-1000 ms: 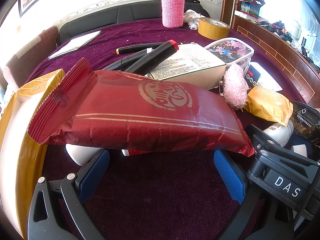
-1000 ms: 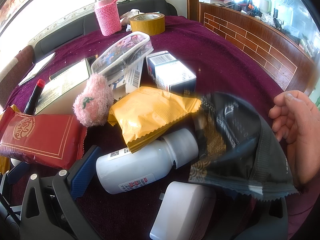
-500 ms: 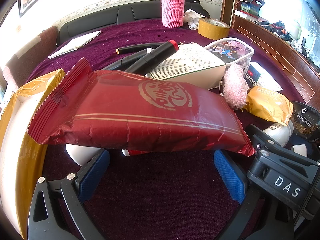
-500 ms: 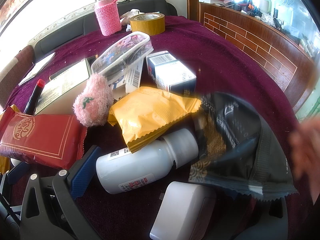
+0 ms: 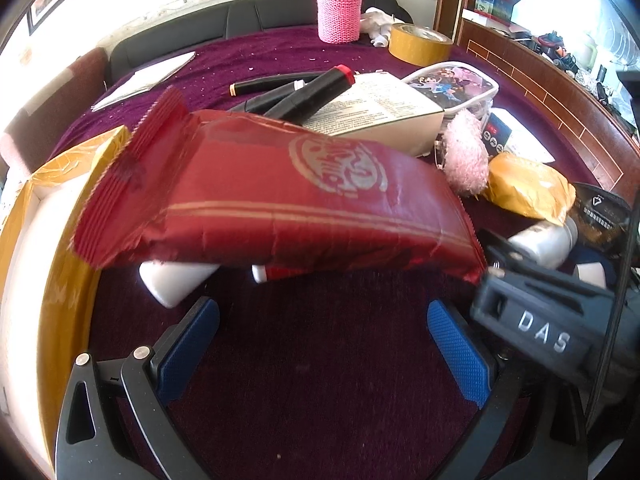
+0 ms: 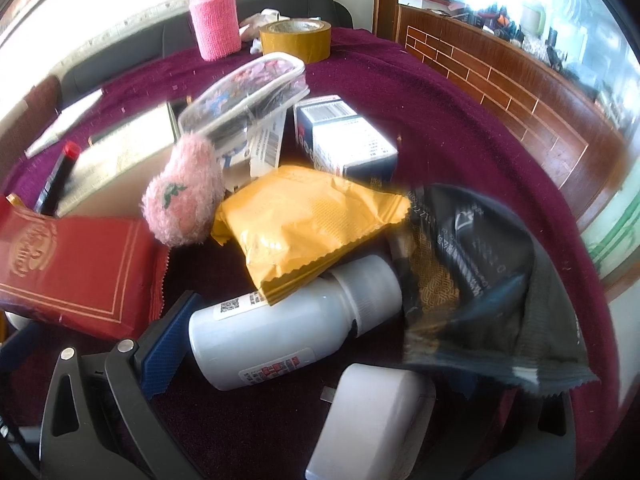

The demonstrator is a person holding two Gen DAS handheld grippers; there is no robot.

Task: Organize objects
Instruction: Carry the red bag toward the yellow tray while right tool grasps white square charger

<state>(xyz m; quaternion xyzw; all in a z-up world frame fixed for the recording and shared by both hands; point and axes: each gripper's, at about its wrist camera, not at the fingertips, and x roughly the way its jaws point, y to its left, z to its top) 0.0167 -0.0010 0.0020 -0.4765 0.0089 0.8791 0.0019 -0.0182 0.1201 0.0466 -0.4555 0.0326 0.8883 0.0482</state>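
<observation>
A red snack packet [image 5: 276, 204] lies across small items on the purple cloth, just ahead of my left gripper [image 5: 324, 340], which is open and empty. It also shows in the right wrist view [image 6: 72, 272]. My right gripper [image 6: 320, 360] is open; a white bottle [image 6: 288, 328] and a white charger [image 6: 372, 420] lie between its fingers. A black packet [image 6: 480, 280] covers the right finger. A yellow packet [image 6: 304, 224] rests on the bottle.
A yellow box [image 5: 44, 248] stands at the left. A book [image 5: 376, 108], markers [image 5: 312, 92], pink plush [image 6: 184, 192], pencil case [image 6: 248, 92], small carton [image 6: 344, 140], tape roll [image 6: 296, 40] and pink-sleeved flask [image 6: 216, 20] lie farther back. A wooden ledge [image 6: 520, 92] runs along the right.
The hand at the right edge of the right wrist view has left the frame. Both views have shifted slightly and blurred; the objects keep their places.
</observation>
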